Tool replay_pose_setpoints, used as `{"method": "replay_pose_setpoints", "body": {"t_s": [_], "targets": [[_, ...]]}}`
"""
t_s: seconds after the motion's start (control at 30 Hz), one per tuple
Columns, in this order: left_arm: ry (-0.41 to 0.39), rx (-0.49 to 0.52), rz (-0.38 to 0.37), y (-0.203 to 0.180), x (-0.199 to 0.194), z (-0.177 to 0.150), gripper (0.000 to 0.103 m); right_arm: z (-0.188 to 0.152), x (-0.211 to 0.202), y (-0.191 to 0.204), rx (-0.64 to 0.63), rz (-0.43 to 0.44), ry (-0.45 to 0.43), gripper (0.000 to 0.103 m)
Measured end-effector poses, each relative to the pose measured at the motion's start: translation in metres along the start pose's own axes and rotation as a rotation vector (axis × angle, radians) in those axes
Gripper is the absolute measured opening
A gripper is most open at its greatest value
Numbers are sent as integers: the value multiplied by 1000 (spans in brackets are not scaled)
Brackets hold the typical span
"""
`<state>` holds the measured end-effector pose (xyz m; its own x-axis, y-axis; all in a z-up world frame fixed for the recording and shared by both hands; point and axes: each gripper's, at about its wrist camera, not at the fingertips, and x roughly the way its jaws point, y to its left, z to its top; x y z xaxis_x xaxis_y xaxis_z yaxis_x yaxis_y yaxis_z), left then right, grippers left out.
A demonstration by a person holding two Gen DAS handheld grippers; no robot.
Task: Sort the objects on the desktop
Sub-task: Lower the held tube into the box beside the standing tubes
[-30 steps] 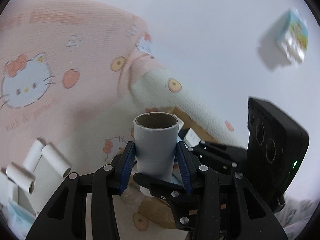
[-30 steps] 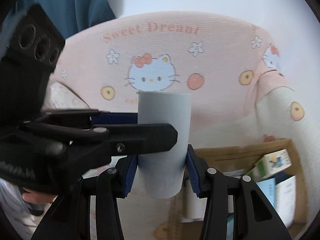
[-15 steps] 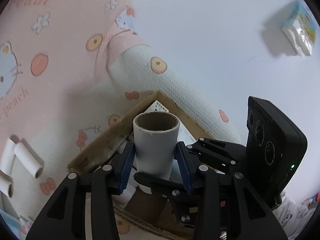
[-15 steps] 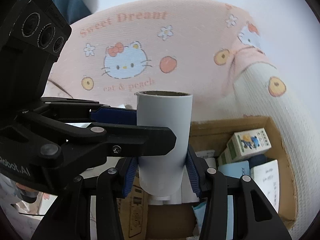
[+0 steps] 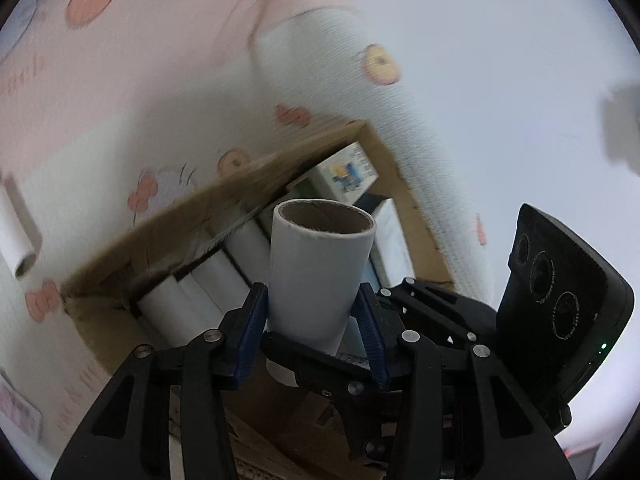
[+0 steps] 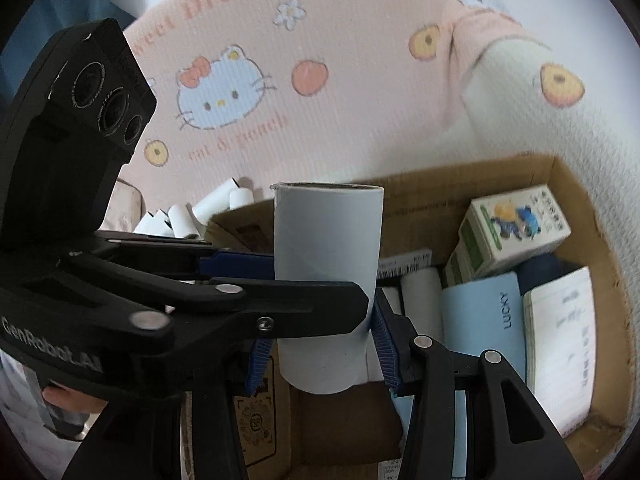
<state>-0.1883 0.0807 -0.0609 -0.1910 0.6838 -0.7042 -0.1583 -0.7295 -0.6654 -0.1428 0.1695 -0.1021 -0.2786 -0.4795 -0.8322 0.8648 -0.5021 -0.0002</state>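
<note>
A white cardboard tube [image 5: 320, 264] stands upright between the blue pads of my left gripper [image 5: 312, 316], which is shut on its lower half. My right gripper [image 6: 320, 346] is shut on the same tube [image 6: 328, 248], lower down and from another side. In the right wrist view a black finger [image 6: 280, 312] of the left gripper crosses in front of the tube. The tube hangs above an open brown cardboard box [image 6: 460, 172] whose rim [image 5: 240, 196] also shows in the left wrist view.
Inside the box lie white tubes [image 5: 200, 292], a printed carton [image 6: 512, 232], a pale blue packet [image 6: 484, 312] and a white booklet [image 6: 560, 340]. Several loose tubes [image 6: 192, 212] lie on the pink cartoon blanket [image 6: 320, 40] behind the box.
Both grippers have moved down and across with the tube still held. The box, at the picture's edge before, now lies right under the tube.
</note>
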Motion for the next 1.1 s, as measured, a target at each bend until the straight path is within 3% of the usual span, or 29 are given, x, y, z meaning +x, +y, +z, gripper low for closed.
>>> {"method": "replay_pose_setpoints", "body": {"t_s": [0.1, 0.33, 0.43, 0.57, 0.77, 0.93, 1.1], "targets": [[22, -15, 30, 0, 11, 3, 48, 0, 10, -12, 65, 32, 50, 43], [74, -92, 17, -1, 25, 8, 48, -4, 10, -21, 48, 21, 85, 43], [104, -114, 16, -2, 35, 10, 48, -8, 5, -26, 50, -7, 90, 43], [132, -118, 112, 2, 47, 15, 48, -11, -10, -27, 9, -99, 61, 43], [162, -173, 115, 7, 57, 16, 48, -20, -21, -26, -29, -169, 80, 43], [206, -221, 194, 8, 70, 10, 48, -21, -21, -30, -3, -272, 115, 23], [217, -284, 271, 13, 82, 9, 48, -22, -26, -27, -20, -331, 113, 21]]}}
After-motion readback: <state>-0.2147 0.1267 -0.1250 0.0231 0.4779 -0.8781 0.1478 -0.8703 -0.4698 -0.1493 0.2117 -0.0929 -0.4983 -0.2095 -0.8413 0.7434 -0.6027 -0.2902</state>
